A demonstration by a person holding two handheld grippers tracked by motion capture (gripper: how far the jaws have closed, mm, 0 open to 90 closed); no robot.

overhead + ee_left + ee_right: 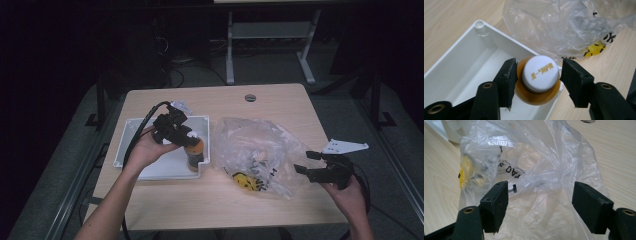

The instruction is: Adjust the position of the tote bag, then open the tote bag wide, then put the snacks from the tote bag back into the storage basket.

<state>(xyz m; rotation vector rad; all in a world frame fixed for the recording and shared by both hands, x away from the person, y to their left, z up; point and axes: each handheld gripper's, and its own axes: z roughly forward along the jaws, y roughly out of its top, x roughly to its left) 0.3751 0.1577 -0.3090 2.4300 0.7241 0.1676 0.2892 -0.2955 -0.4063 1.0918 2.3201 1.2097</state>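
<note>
On a pale wood table (pixel 280 107) in a dark room, the left claw (pixel 537 83) straddles, jaws apart, a slick orange bottle (pixel 536 96), frame centre, in the white tray (pixel 466 62); likely grip below the cap; right claw (pixel 540 205) gapes at the flimsy bag (pixel 544 165)

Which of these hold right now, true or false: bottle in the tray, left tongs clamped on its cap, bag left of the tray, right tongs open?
1. The amber bottle with the white cap stands in the white tray. True.
2. The left tongs are clamped on the cap. False: the jaws straddle it with gaps either side.
3. The clear plastic bag lies left of the tray. False: it lies to its right.
4. The right tongs are open at the bag. True.
</note>
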